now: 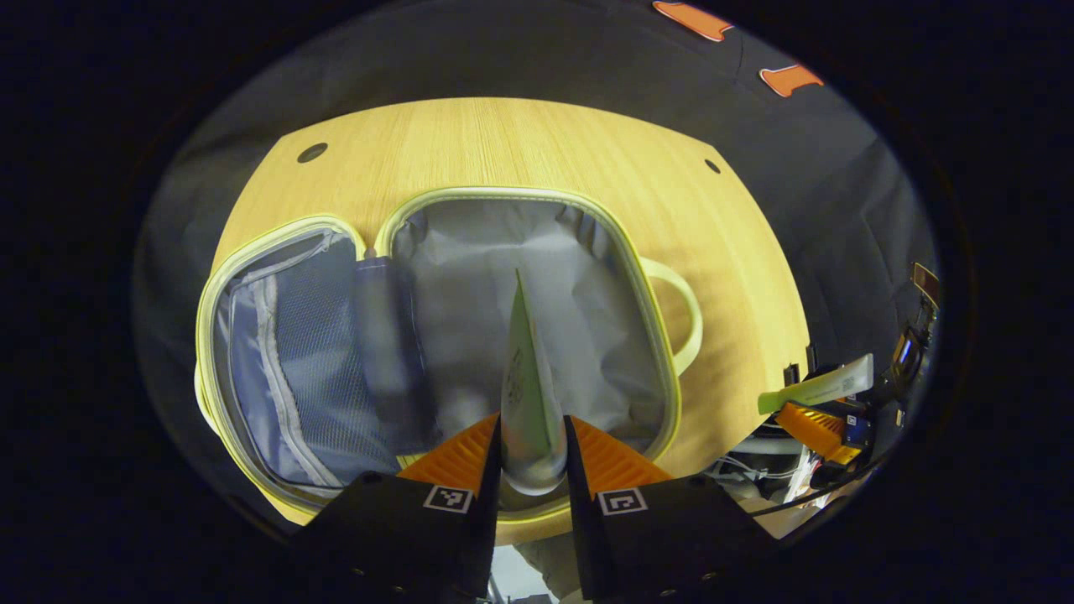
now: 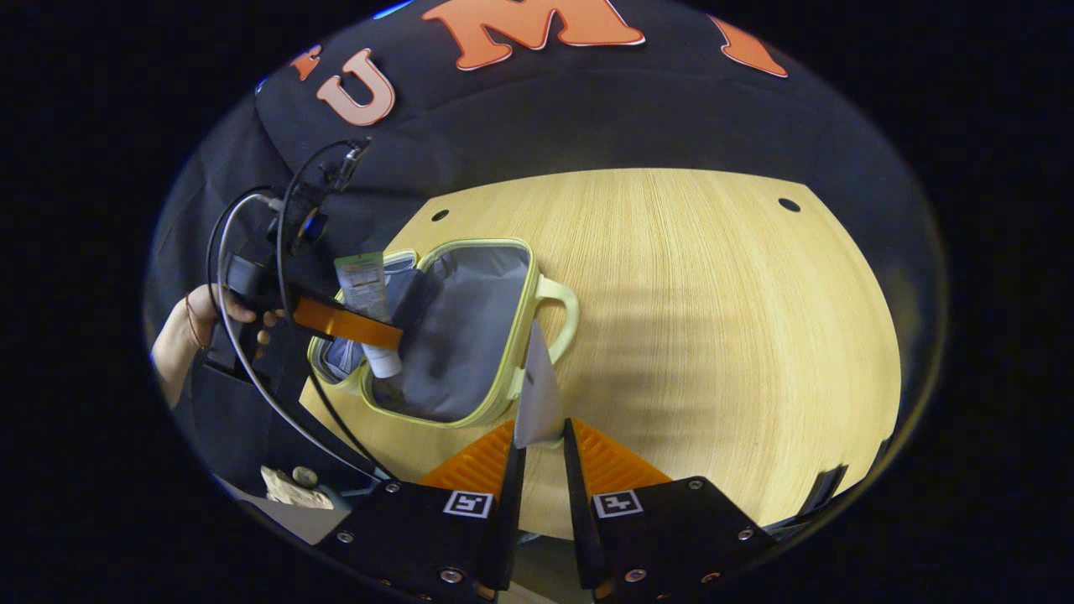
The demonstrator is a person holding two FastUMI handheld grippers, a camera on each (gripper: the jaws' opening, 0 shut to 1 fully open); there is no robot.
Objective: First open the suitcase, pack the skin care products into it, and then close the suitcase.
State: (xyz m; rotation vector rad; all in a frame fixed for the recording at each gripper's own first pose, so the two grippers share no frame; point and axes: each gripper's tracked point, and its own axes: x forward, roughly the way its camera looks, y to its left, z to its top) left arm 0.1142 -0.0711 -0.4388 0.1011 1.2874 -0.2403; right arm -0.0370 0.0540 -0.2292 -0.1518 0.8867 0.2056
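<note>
A pale wood-grain table [image 2: 722,319] with a smooth top and small round holes near its far corners carries the open suitcase [image 1: 436,335], a soft rounded case with a light yellow-green piped rim and a looped handle [image 1: 684,315] on one side. It lies flat near the table's near edge in the left gripper view, both halves up: one lined in crinkled grey fabric, the other faced with a blue-grey mesh pocket with a zip. The left gripper [image 1: 532,457] is clamped on a tube of skin care product [image 1: 527,394], a flattened tube tapering to a thin crimped end, held above the grey-lined half. In the right gripper view a hand [image 2: 197,323] holds that gripper over the case. The right gripper [image 2: 538,445] pinches a second tube [image 2: 537,390], pale and wedge-shaped, just beside the handle side of the case.
</note>
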